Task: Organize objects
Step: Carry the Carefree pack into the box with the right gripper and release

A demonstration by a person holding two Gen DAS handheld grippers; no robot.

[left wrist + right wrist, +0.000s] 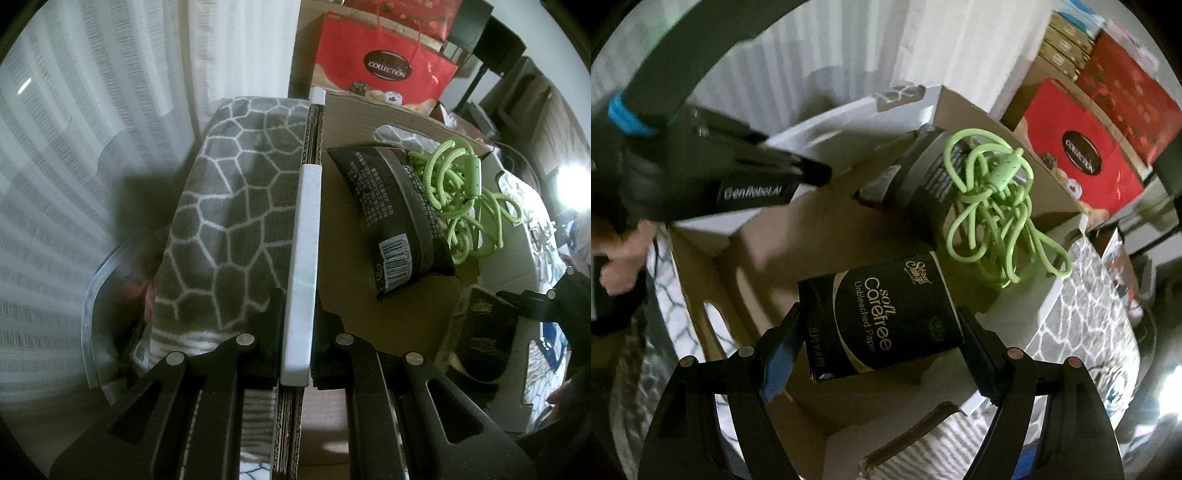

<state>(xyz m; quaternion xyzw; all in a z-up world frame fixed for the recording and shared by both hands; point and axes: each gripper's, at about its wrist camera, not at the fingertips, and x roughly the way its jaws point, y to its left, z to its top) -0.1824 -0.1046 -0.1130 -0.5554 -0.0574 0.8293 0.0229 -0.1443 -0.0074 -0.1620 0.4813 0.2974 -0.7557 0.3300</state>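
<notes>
I am holding the tissue pack (882, 317) pinched in the right hand-held gripper (881, 334) above the box (820, 229) while the left hand-held gripper (295, 354) is clamping the box wall (304, 229); loose film risks slipping onto the green cord (993, 206) at centre frame.

The left gripper (295, 354) is clamped on the near wall of a cardboard box (308, 221), and a patterned blanket (236, 206) lies outside that wall to its left. Inside the box 1 tissue pack (399, 214) lies on the floor with a coiled rope (461, 195) partly on it and to its right — a gift box (384, 62) stands behind the cardboard box. In the right wrist view the right gripper (882, 332) holds a 2nd tissue pack (882, 325) over the box floor, nearer than the rope.
</notes>
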